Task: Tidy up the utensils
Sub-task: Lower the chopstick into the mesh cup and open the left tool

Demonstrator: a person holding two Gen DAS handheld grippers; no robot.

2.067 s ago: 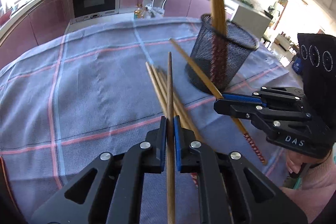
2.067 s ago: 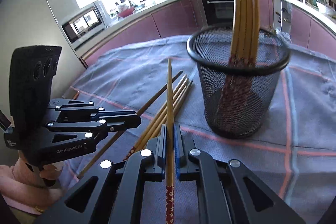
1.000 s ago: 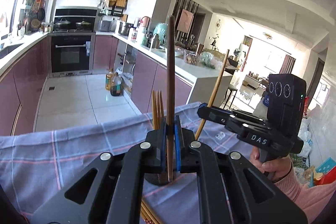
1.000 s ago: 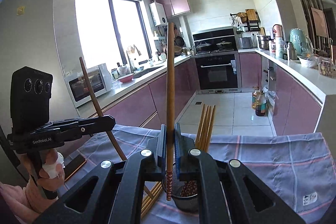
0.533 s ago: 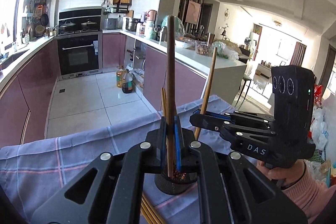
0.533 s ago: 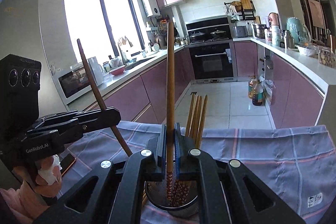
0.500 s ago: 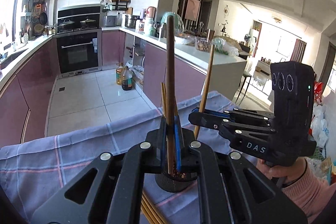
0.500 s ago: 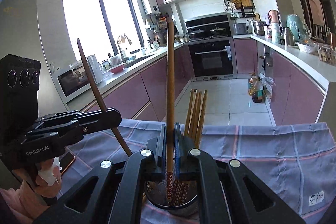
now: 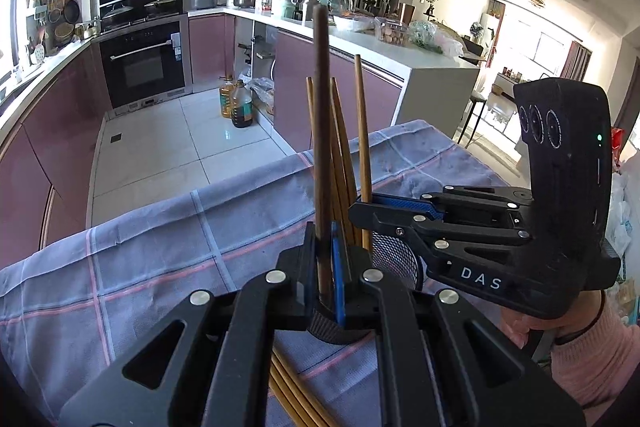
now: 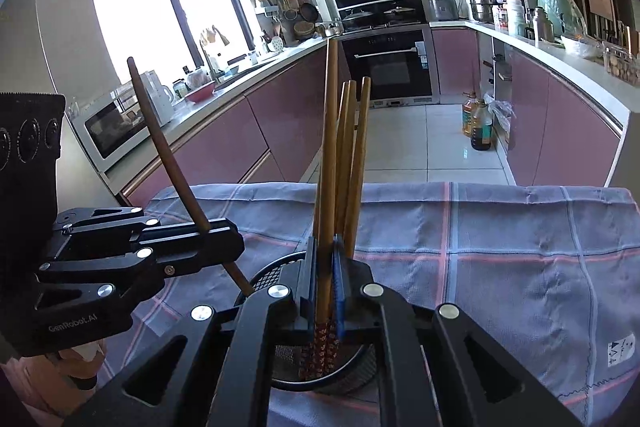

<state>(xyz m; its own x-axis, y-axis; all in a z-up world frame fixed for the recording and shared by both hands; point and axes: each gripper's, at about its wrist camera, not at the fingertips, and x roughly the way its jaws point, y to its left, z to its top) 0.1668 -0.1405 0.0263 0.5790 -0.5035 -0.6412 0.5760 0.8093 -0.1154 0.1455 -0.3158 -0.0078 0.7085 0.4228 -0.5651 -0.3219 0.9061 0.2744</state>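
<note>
A black mesh holder (image 9: 394,259) (image 10: 264,277) stands on the checked cloth with several chopsticks (image 9: 340,155) (image 10: 352,155) upright in it. My left gripper (image 9: 326,259) (image 10: 224,247) is shut on a dark chopstick (image 9: 322,131) (image 10: 168,151), held upright with its lower end at the holder's rim. My right gripper (image 10: 326,279) (image 9: 362,213) is shut on a light chopstick (image 10: 329,155) (image 9: 362,135) whose patterned end is down inside the holder.
Several loose chopsticks (image 9: 292,395) lie on the cloth (image 9: 152,267) in front of the holder. The table's far edge drops to the kitchen floor (image 10: 420,143). Counters and an oven (image 10: 392,67) stand behind.
Both grippers have come down and closer to the holder. The right chopstick has gone deeper into it, and the left chopstick's lower end has reached the rim.
</note>
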